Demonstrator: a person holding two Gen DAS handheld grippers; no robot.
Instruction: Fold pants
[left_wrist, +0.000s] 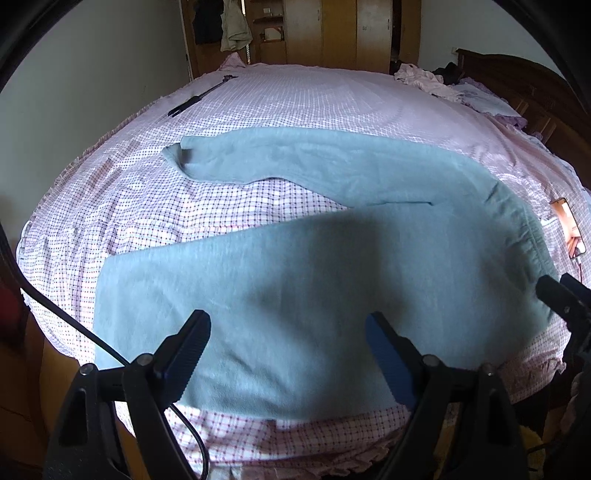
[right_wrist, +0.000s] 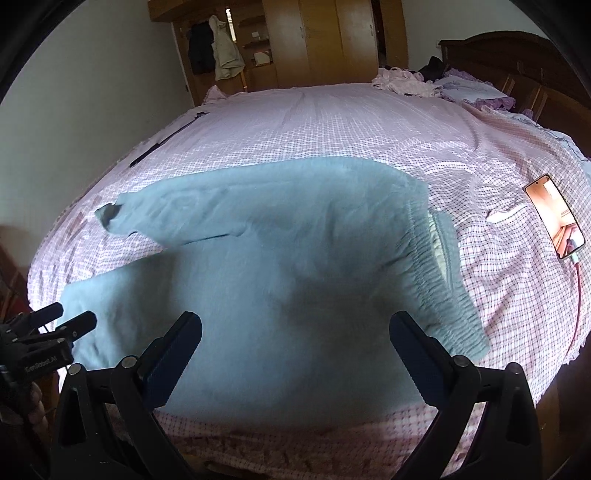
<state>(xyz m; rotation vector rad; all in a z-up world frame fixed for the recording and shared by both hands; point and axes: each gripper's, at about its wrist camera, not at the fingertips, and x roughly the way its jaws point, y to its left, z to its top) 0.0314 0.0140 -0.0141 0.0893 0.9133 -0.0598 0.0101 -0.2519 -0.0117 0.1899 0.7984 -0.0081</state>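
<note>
Soft teal fleece pants (left_wrist: 295, 266) lie spread flat on the pink checked bedsheet (left_wrist: 277, 99). Both the left gripper (left_wrist: 288, 332) and right gripper (right_wrist: 295, 332) hover over them, jaws wide, holding nothing. A lit phone (right_wrist: 554, 221) sits beside the pants' waistband, a black rod (left_wrist: 199, 96) beyond the legs.

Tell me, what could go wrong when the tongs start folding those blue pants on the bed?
Three things, maybe. The pants lie with their legs spread apart, so a fold now could come out crooked. The phone and its cable lie beside the waistband; dragging the cloth that way might snag them. Both the left tongs and the right tongs hang open near the bed's edge, where the near leg could slip off.
</note>
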